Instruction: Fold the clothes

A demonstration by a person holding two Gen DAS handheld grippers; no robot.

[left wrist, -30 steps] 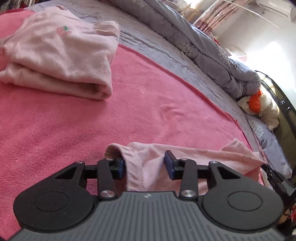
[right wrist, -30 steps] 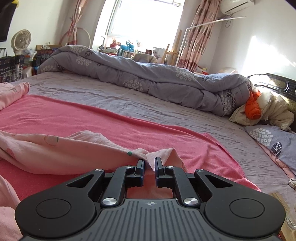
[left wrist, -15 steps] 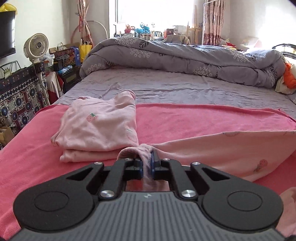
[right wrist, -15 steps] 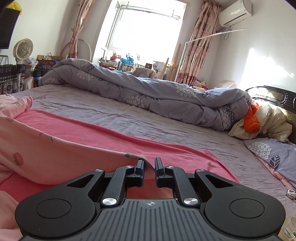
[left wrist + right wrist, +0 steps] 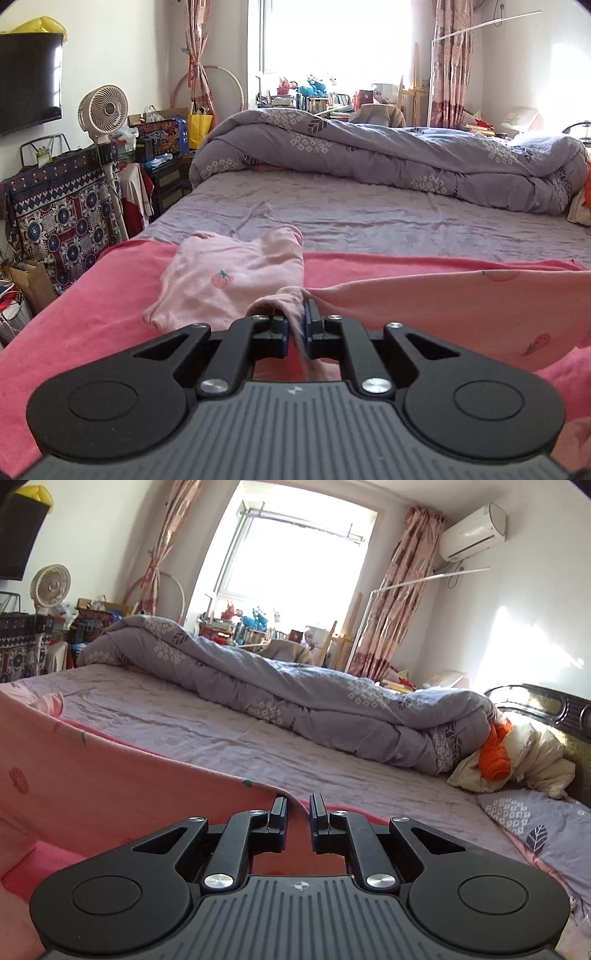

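Since a second ago: both grippers have risen, and the pink garment [image 5: 461,314], then slumped on the towel, now hangs as a taut sheet between them.
Left gripper [image 5: 297,328]: its jaws closed within the last second and eased slightly just now; a bunched, soft fold of the garment is pinched between the blue pads.
Right gripper [image 5: 298,818]: jaws nearly together, a narrow gap showing at the tips; the garment's hem runs in at the left fingertip [image 5: 280,805], pinched there.
Pink garment: thin knit, pale pink with small strawberry prints, smooth where stretched, lifted above the towel.
Towel [image 5: 92,295]: coral pink, fuzzy pile, spread flat over the bed.
Folded garment [image 5: 229,280]: same pale pink knit, a rounded stack lying on the towel beyond the left gripper.
Quilt [image 5: 295,698]: grey-purple, puffy, rolled along the far side of the wrinkled sheet [image 5: 207,731].
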